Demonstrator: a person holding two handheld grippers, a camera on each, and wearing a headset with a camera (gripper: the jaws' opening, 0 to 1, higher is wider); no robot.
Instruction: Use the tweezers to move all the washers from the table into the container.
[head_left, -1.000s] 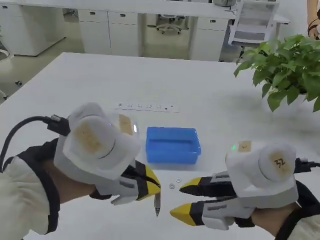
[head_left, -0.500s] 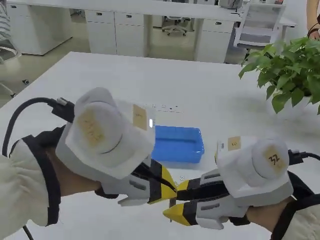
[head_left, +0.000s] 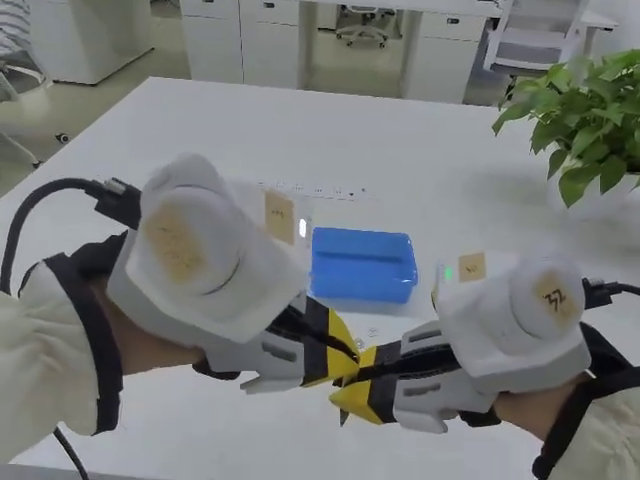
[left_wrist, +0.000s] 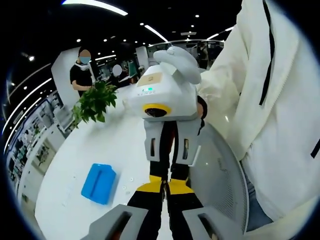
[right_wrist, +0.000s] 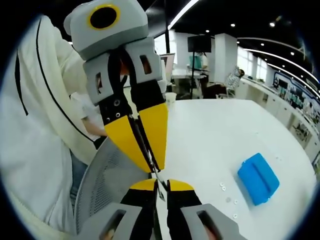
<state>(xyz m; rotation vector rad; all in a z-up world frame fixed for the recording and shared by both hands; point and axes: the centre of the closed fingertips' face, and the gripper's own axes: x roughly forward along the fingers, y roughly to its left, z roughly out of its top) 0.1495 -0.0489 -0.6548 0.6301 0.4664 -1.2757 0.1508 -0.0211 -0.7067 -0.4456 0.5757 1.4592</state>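
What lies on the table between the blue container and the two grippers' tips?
Small washers lie on the table between the blue container and the left gripper and right gripper; the head view and right gripper view show them.

Right gripper (right_wrist: 159, 187) rises at six o'clock, its yellow tips drawn close on either side of the tweezers (right_wrist: 142, 142) tip. The left gripper (right_wrist: 151, 167) reaches down from eleven o'clock, jaws pinching those same tweezers. Out at four o'clock the blue container (right_wrist: 257, 178) sits on the white table (right_wrist: 210, 135), with three washers (right_wrist: 222, 186) just beside it.
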